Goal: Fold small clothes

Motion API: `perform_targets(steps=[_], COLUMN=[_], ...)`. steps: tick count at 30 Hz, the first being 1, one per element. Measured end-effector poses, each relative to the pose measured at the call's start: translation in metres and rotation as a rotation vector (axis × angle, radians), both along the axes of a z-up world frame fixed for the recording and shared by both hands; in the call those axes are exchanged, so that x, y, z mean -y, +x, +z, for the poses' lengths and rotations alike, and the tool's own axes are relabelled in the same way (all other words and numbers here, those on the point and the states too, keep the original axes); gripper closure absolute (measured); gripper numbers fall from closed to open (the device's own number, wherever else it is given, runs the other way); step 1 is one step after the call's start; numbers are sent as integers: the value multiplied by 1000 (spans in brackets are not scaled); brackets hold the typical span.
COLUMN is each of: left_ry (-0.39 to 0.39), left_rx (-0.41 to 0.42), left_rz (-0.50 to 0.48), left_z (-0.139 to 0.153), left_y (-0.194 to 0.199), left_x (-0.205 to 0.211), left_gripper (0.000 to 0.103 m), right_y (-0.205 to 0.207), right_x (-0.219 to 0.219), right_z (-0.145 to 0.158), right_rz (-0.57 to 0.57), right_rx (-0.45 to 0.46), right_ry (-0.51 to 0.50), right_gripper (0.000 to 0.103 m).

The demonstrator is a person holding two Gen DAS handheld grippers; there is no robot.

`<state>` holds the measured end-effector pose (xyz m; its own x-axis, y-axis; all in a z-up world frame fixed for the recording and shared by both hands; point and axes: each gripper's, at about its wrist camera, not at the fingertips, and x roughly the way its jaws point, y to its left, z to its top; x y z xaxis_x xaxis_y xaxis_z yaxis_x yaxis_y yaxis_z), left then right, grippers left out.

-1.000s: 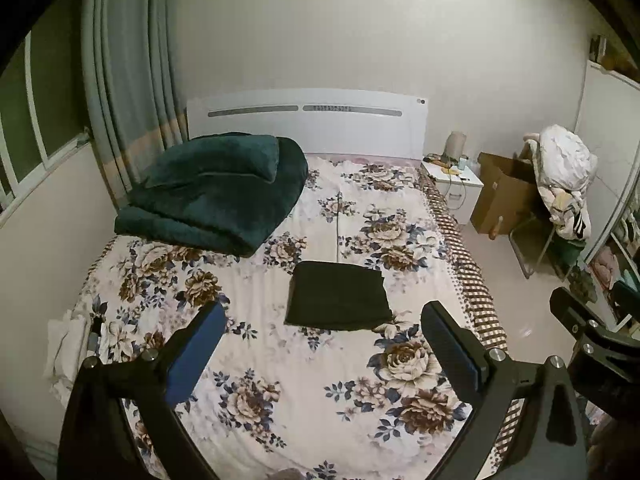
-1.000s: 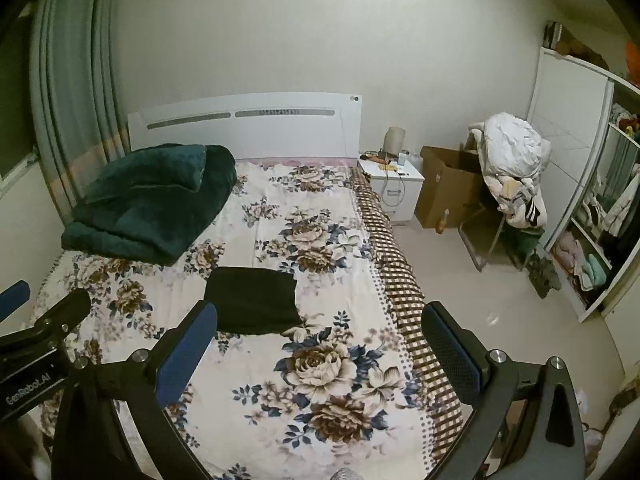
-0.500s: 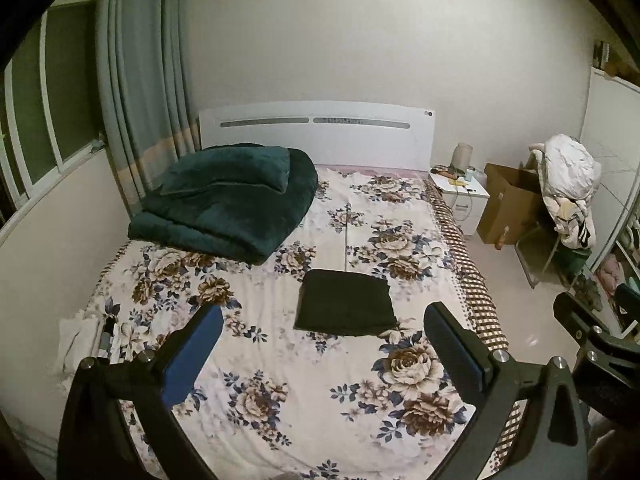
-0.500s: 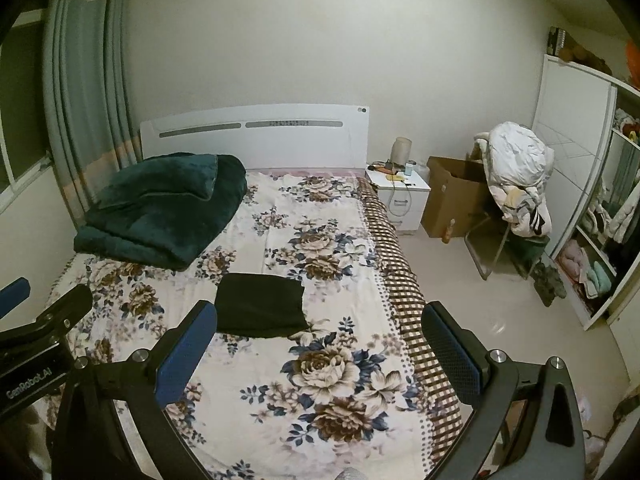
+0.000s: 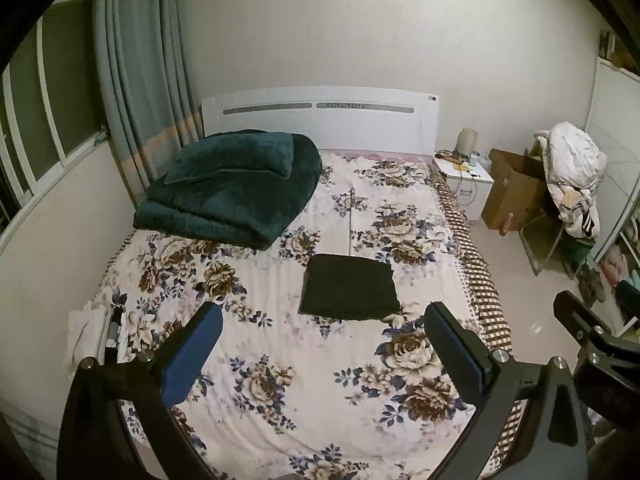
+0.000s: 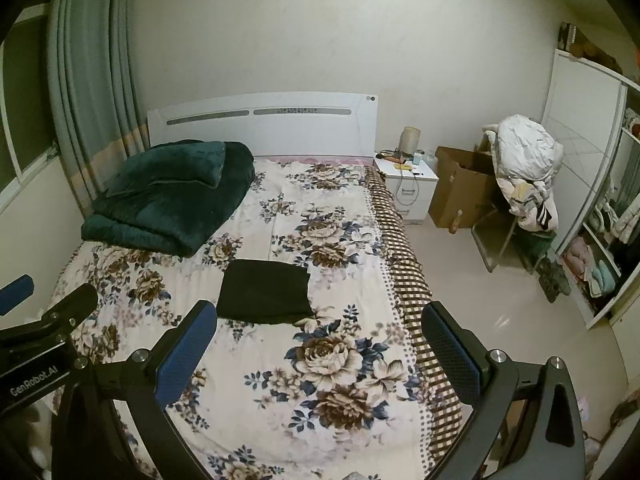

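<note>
1. Change noted: over the last second both wrist views have risen and drawn back from the bed. The white slatted headboard (image 5: 320, 118) now sits lower in the frame, and more wall shows above it. The folded garment lies as it did, untouched.

2. Task item: a small dark rectangular folded cloth (image 5: 350, 293) lies flat near the middle of the floral-print bedsheet (image 5: 280, 360), edges fairly square, well apart from both tools.

3. Left gripper (image 5: 322, 348): its blue-padded fingers stand wide apart with nothing between them, held above the foot of the bed.

4. Right gripper (image 6: 320, 346): likewise spread wide and empty, raised above the near edge of the bed.

5. Judgement: with the cloth compact and both tools withdrawn and empty, this piece appears finished. The next piece, if any, would have to be fetched. A pale crumpled cloth (image 5: 86, 330) lies at the left edge of the bed; whether it is one cannot be told.

6. Containers: an open brown cardboard box (image 6: 460, 188) stands on the floor beside the white bedside cabinet (image 6: 408, 184); its contents are not visible. The open wardrobe shelves (image 6: 596, 256) hold stacked clothing.

7. Other: a thick dark green folded blanket (image 5: 232, 196) rests near the headboard.
</note>
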<state>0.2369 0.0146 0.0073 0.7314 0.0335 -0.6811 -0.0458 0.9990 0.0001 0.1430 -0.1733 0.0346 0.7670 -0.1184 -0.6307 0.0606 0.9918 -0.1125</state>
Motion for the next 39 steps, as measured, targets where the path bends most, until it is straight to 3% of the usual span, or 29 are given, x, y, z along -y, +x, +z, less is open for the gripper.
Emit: perform_targets(steps=[39], left_ry=[-12], left_rx=[19], left_rz=[25], left_z=[10], left_y=[-3], left_x=[4], left_gripper=[0], right_y=[0], right_x=[3], right_z=[5], right_rz=[18], right_rx=[15], right_ry=[22], right_gripper=[0])
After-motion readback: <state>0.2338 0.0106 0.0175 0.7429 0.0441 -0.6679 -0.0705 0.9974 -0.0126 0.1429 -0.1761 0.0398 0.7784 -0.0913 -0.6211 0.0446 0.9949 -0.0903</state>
